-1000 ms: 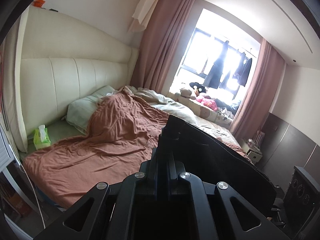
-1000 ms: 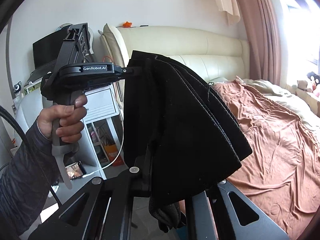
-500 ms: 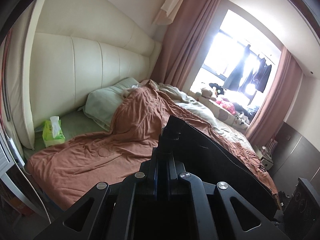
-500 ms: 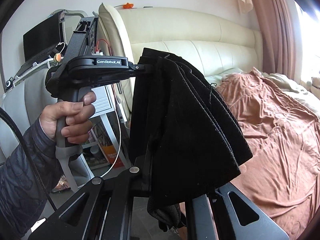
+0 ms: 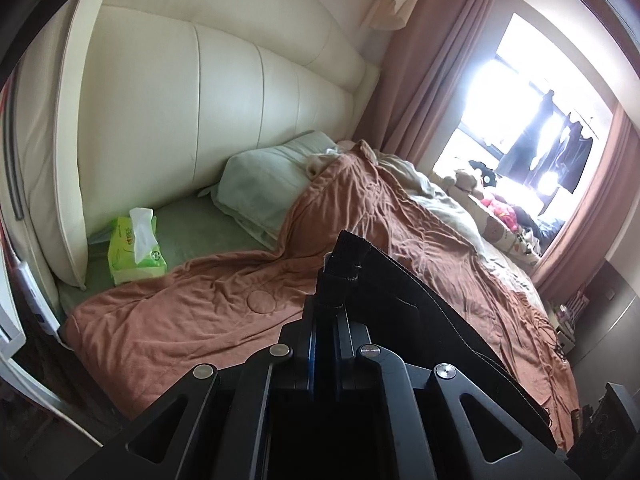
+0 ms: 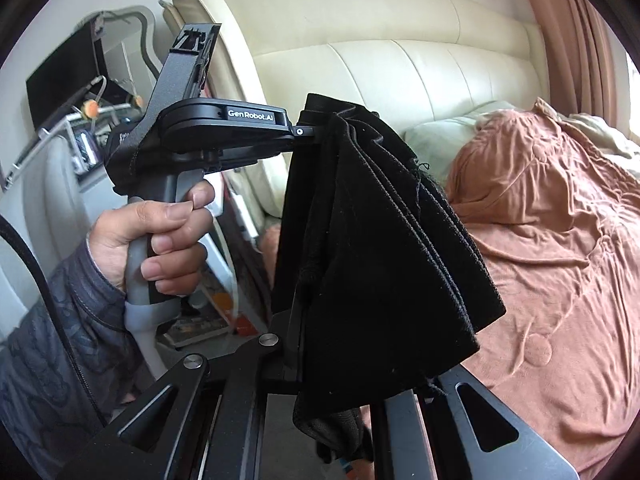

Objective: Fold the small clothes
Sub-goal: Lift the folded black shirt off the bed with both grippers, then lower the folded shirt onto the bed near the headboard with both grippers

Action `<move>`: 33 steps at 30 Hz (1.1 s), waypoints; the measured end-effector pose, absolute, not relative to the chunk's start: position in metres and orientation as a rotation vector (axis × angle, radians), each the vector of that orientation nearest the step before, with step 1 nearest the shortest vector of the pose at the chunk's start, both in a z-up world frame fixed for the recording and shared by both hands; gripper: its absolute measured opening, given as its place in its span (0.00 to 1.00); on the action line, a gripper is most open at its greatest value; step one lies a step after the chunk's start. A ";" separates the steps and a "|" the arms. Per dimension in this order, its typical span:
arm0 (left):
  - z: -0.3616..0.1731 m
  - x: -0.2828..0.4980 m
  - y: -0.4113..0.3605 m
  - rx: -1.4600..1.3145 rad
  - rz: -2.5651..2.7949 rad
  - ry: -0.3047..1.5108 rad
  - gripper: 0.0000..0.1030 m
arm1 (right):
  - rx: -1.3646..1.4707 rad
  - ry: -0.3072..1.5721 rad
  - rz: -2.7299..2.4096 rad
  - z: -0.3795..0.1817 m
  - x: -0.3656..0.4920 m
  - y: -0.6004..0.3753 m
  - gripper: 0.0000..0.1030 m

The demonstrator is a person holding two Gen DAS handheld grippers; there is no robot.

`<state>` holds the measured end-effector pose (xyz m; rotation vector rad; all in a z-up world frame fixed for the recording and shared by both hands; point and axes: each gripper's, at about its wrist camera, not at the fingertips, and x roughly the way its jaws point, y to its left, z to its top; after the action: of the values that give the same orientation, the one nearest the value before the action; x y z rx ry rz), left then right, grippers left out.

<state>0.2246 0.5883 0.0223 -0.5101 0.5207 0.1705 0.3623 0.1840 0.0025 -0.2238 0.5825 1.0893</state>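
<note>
A black garment (image 6: 380, 248) hangs in the air between my two grippers, above the edge of the bed. My left gripper (image 5: 334, 280) is shut on one top corner of the garment (image 5: 420, 320); in the right wrist view it (image 6: 316, 130) holds that corner from the left, with a hand on its handle. My right gripper (image 6: 316, 320) is shut on another edge of the garment, and the cloth drapes over and hides its fingers.
A bed with a rust-brown blanket (image 5: 224, 304) lies below and ahead. A green tissue pack (image 5: 134, 248) and a pale pillow (image 5: 264, 184) lie by the cream headboard (image 5: 224, 92). A white shelf unit (image 6: 236, 216) stands left of the bed. Window and curtains are at the far right.
Both grippers have moved closer to the bed and headboard with the garment held between them. The view has tilted down toward the blanket. Both grips are unchanged.
</note>
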 end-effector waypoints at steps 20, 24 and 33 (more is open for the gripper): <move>-0.071 0.370 0.615 -0.486 0.250 0.722 0.05 | -0.202 0.756 1.058 -0.054 0.489 0.233 0.05; -0.098 0.391 0.619 -0.495 0.304 0.784 0.06 | -0.174 0.817 1.031 -0.073 0.513 0.238 0.08; -0.133 0.379 0.624 -0.480 0.459 0.887 0.37 | -0.007 1.094 0.907 -0.147 0.601 0.229 0.44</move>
<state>0.3788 0.6244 -0.1332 -0.4802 0.8874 0.4585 0.6008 0.2292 -0.1465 -0.0067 1.0938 0.9069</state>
